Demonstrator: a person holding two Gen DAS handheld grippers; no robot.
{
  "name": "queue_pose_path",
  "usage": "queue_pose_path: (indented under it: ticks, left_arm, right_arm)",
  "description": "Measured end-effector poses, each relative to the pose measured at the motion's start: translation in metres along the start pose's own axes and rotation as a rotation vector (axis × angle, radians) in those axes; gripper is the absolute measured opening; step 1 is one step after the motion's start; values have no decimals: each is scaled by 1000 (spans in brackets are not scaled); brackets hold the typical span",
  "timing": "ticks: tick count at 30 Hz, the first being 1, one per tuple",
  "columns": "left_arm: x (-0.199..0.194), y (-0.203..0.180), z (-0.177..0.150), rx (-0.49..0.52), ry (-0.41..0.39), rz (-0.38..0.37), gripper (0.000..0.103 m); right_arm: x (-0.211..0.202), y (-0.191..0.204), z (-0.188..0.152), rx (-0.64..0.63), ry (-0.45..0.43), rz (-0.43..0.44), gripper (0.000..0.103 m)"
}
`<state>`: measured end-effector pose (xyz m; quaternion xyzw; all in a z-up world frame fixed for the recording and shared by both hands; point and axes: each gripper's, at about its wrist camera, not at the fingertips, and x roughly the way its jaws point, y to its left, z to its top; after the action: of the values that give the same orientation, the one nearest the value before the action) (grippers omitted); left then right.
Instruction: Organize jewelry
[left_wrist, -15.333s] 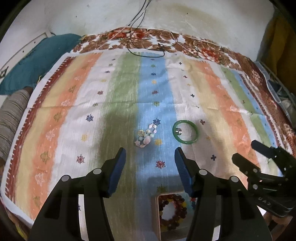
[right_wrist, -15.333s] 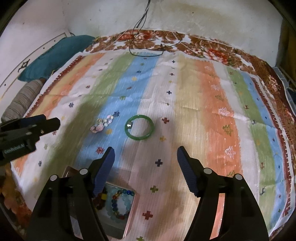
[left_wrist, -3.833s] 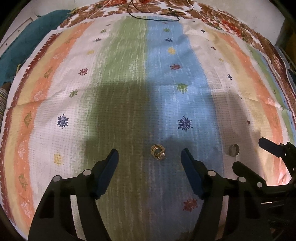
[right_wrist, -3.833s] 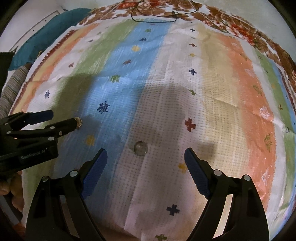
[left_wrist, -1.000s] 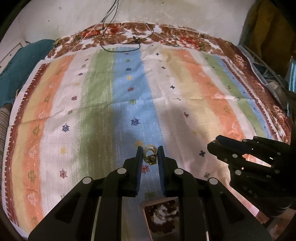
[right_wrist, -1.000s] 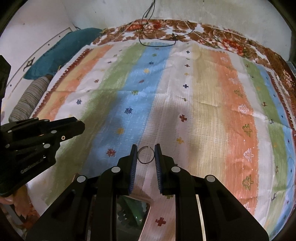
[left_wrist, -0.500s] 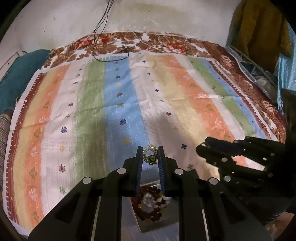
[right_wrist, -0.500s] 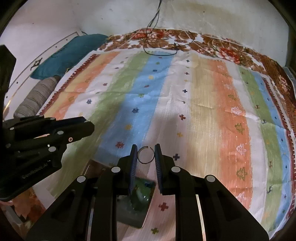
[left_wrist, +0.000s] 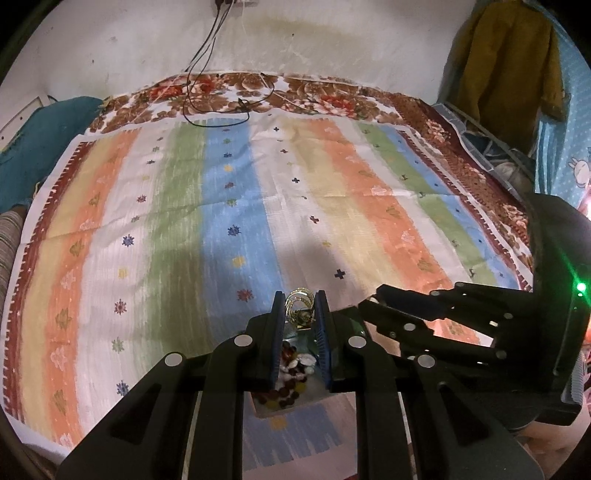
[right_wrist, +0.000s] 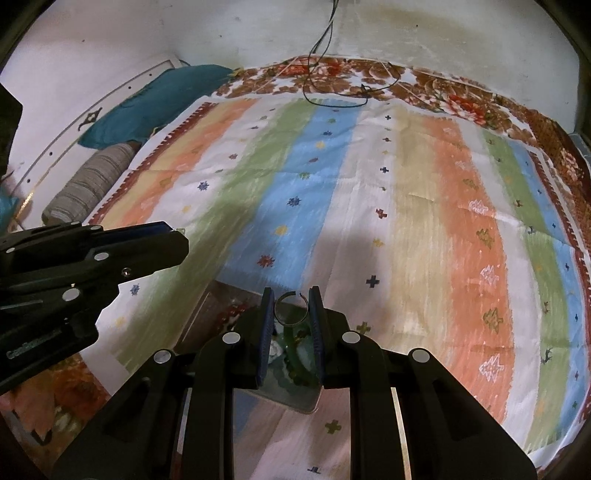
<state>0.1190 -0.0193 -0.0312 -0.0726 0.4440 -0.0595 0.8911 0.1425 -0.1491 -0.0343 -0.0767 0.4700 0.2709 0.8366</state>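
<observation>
Now both grippers carry a piece above the jewelry box, so the step in hand is the delivery of the last loose items. The left gripper (left_wrist: 299, 314) has its fingers (left_wrist: 275, 332) drawn close, pinching a gold coiled earring (left_wrist: 298, 309) at the tips. The right gripper (right_wrist: 291, 314) likewise has its fingers (right_wrist: 266, 325) nearly together, pinching a thin open ring (right_wrist: 290, 309) whose gap faces about 1 o'clock.

The jewelry box (right_wrist: 295, 397) lies on the striped bedspread (right_wrist: 424, 221) directly under both tools. In the left wrist view one compartment shows beaded bracelets (left_wrist: 291, 369) in red, white and yellow at 6 o'clock from the earring; in the right wrist view a green bangle (right_wrist: 293, 354) sits in the compartment at 6 o'clock from the ring. The rest of the bedspread looks free of jewelry.

Next, I judge, each hand must sink so the tips come close over a compartment, then spread the fingers and let the piece drop. Both pieces are small and light, so a release from too high could bounce one off the rim onto the cloth. The two tools hang near one another, which calls for care against a knock.
</observation>
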Motion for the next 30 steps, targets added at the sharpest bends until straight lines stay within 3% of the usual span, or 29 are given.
queue_pose_path:
  ticks: [8,11,15,17,21,23,30]
  left_arm:
    - [-6,2,-6,-30,6,-17,16]
    - [-10,4,-7,-43,-4,-7,23]
    - [-17,7,-9,-59,-15,-6,26]
    - [-23,6,-13,-47,-25,7,37]
    - [-33,3,-20,-17,-37,25,44]
    - [-38,0,-26,-3,-40,28,53]
    - [-44,-3,-42,28,-35,30,74]
  right_arm:
    - [-5,8,-6,-5,1,30,20]
    - [-12,7,-9,-1,-20,20,42]
    - [-25,4,-14,-2,-49,-3,49]
    - [-31,3,-18,-3,-60,-11,53]
    - [-42,-2,-27,-1,-76,-22,62]
    - [-46,-4,-32,10,-82,-21,63]
    - [-62,-9,-45,11,-118,-28,79]
